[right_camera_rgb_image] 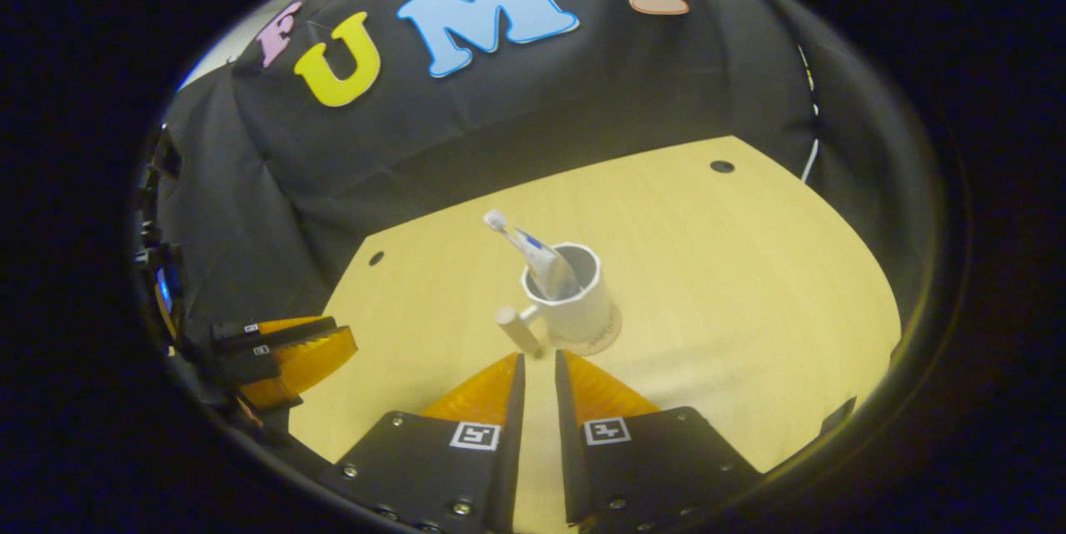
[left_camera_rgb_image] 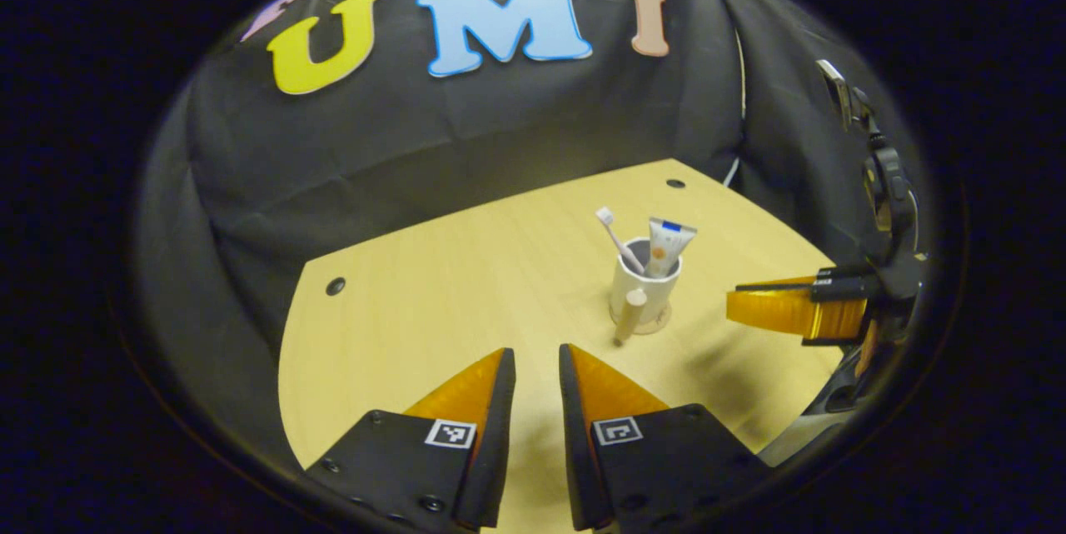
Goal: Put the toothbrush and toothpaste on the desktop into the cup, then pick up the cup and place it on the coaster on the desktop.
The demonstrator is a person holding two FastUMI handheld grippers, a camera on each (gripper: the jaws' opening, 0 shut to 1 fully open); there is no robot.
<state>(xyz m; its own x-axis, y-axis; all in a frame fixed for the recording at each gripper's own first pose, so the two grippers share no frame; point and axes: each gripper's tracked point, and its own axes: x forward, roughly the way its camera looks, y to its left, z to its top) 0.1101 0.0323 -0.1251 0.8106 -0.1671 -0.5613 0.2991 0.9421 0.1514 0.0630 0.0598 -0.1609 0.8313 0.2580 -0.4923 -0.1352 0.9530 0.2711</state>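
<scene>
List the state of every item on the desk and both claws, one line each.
Cup: upright on the coaster, released.
Toothbrush: in the cup, leaning, bristles up.
Toothpaste: in the cup, standing out above the rim.
Coaster: under the cup, its edge peeking out.
Left claw: slightly open, empty.
Right claw: slightly open, empty.

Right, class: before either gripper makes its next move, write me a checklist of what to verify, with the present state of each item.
1. Toothbrush in the cup: ok, head sticks up above the rim.
2. Toothpaste in the cup: ok.
3. Cup upright: ok.
4. Cup on the coaster: ok, a disc edge shows under its base.
5. Left gripper free of the cup: ok, open a little, nothing between its fingers.
6. Right gripper free of the cup: ok, tips near the wooden handle, gap empty.
</scene>
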